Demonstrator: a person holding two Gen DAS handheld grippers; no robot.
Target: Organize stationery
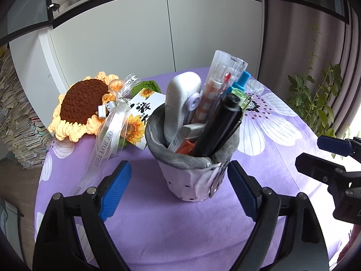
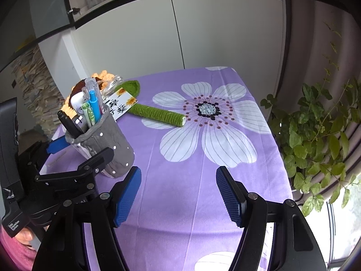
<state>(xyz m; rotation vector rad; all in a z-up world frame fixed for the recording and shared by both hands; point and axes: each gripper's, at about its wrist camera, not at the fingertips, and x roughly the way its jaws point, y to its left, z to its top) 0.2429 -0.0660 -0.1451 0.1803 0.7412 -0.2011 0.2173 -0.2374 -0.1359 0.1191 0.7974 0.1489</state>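
Stationery gathered in the holder, both grippers free.

Beside the crocheted yarn sunflower point(image 1: 81, 106), the grey fabric pen pot point(image 1: 191, 174) stands full between the spread, non-touching fingers of the left gripper point(image 1: 178, 187); the right gripper point(image 2: 178, 194) gapes empty over purple cloth point(image 2: 180, 225). Likely finishing: back away without tipping it.

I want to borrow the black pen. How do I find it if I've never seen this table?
Find the purple flowered tablecloth and, next to the crocheted sunflower, the grey fabric pen pot standing upright. The black pen leans out of its near-right side. It is the only fat, all-black thing in there; its neighbours are clear, blue, green, or checked orange.
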